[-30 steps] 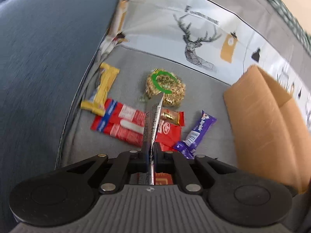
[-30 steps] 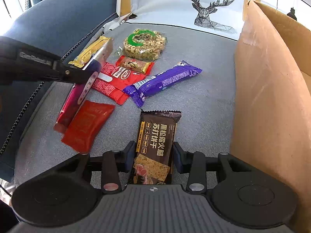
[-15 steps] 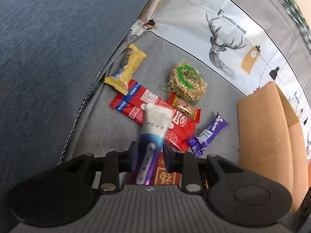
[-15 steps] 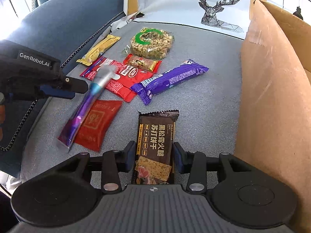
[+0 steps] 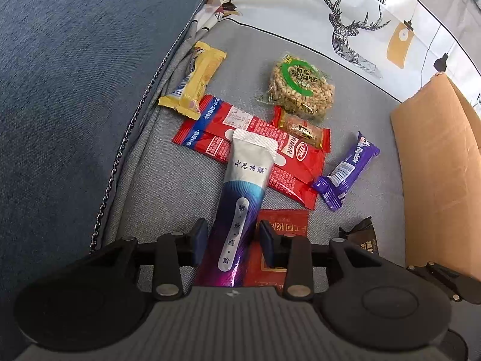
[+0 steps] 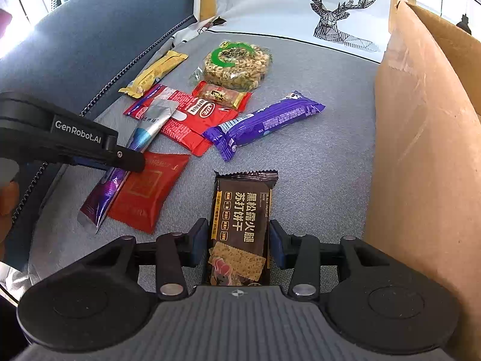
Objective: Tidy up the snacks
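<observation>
left tongs point(image 5: 234, 242) spread around silver-purple sachet point(image 5: 240, 198) lying on sofa.

Left claw point(image 5: 233, 242) and right claw point(image 6: 239, 240) — both spread wide, hovering low.

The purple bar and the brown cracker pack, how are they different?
The purple bar is long, thin and lies slantwise in the open; the brown cracker pack is wider, shows a cracker picture and lies between the right gripper's open fingers. Both are sealed and lie flat on the grey cushion.
</observation>
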`<state>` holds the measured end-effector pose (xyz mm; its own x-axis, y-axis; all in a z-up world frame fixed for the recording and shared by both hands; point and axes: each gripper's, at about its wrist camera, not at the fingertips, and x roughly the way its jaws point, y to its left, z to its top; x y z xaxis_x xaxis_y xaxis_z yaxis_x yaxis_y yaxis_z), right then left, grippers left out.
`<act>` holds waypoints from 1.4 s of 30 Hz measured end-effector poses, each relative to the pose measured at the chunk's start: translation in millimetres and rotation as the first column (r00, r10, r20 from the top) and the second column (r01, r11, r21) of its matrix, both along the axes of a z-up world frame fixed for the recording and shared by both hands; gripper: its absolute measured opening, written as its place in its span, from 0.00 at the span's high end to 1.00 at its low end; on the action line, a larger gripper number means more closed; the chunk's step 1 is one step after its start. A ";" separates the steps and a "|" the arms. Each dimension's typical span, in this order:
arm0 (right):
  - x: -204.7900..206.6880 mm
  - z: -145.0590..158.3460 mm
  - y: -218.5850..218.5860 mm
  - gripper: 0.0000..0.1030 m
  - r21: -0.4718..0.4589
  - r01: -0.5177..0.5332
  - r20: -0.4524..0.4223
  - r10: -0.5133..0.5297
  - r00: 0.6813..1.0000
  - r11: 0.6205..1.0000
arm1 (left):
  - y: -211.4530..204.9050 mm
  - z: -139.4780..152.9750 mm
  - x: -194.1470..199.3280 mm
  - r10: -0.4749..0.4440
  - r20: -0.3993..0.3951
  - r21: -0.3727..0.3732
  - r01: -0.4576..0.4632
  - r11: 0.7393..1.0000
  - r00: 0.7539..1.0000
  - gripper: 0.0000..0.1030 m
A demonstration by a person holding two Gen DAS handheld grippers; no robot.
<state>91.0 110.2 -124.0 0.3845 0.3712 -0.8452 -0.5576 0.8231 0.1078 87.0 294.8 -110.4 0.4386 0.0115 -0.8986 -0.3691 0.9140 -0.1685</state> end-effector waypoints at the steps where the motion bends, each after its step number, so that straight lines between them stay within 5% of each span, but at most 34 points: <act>1: -0.1 -0.4 0.6 0.56 -0.004 -0.003 0.003 0.003 1.000 1.000 | -1.8 -0.3 1.3 -0.005 0.001 0.003 0.005 1.000 1.000 0.68; 7: -6.0 -0.6 5.9 0.60 -0.047 -0.050 0.051 0.052 0.997 0.998 | -1.0 3.0 1.3 0.001 0.020 -0.014 0.000 1.000 1.000 0.82; 15: -6.3 17.9 -2.4 0.60 0.038 -0.012 0.089 0.008 0.996 0.999 | -4.4 26.3 -7.6 0.021 0.158 -0.019 -0.018 1.000 0.987 0.83; 25: -18.5 65.6 -14.1 0.60 0.137 -0.047 0.250 0.012 0.968 0.989 | -19.0 64.9 -28.7 0.069 0.354 -0.046 -0.056 0.997 0.933 0.83; 37: -6.7 144.0 -82.8 0.60 0.190 -0.119 0.395 0.035 0.918 0.975 | -41.7 84.4 -32.8 0.094 0.443 -0.108 -0.051 0.993 0.892 0.83; 42: -3.5 140.7 -119.4 0.60 0.231 -0.019 0.434 -0.086 0.897 0.973 | -60.0 87.9 -28.1 0.080 0.476 -0.120 -0.025 0.992 0.876 0.83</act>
